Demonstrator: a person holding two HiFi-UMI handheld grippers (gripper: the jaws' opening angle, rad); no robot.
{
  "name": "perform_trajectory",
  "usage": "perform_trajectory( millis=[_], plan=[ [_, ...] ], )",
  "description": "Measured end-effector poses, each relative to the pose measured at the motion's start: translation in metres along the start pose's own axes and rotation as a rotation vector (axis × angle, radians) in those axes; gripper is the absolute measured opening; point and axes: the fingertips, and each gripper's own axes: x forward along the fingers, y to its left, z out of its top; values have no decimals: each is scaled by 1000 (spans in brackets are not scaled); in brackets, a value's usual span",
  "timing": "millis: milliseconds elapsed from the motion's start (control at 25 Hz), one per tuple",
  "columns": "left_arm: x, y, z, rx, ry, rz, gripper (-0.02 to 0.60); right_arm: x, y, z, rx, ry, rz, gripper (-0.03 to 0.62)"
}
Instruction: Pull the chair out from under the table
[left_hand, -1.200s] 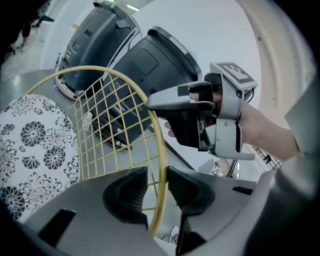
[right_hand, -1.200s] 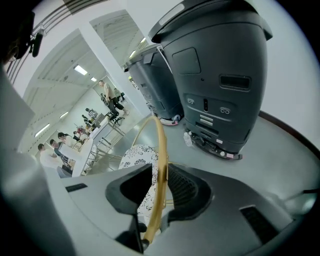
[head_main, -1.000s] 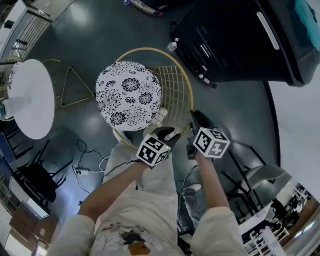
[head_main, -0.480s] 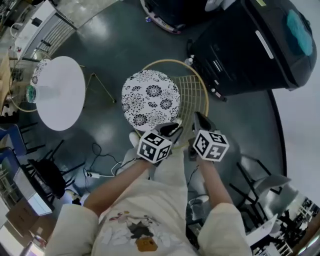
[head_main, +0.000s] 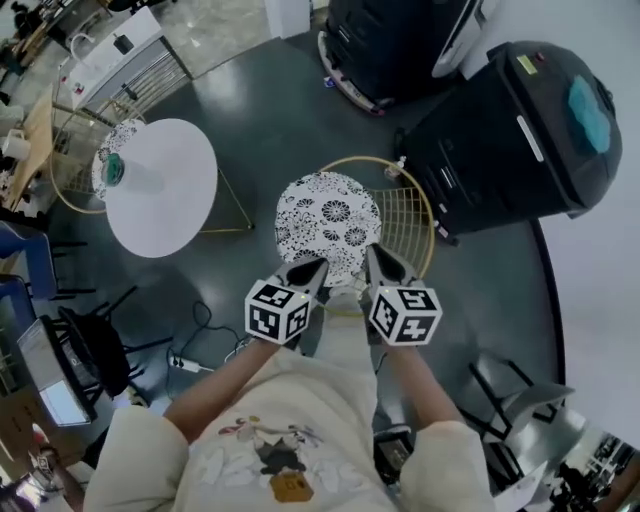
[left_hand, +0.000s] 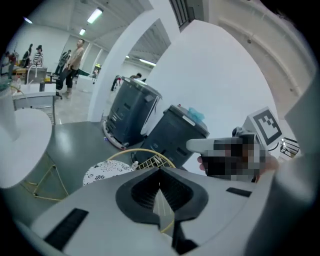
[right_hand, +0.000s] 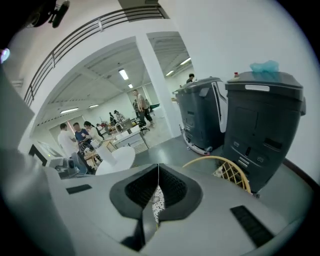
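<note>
Open-plan lab hall, people at desks, 2 large dark machines

The chair has a white seat covered in black flowers and a yellow-gold wire back. Left of the chair, the round table is plain white. The floor under the chair is dark grey. Right of the chair, a big bin is black with a blue-green patch on top. Near the chair, the left gripper and right gripper are grey, with black-and-white squares on their cubes.
</note>
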Motion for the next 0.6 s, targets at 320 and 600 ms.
perform_trajectory(
  millis=[320,600],
  plan=[
    [-121,46,45,36,-177,141,9,15,152,22,-181,-57,187,13],
    [-207,92,53,-1,-291,258,9,7,249,35,-351,-160,318,14]
  ],
)
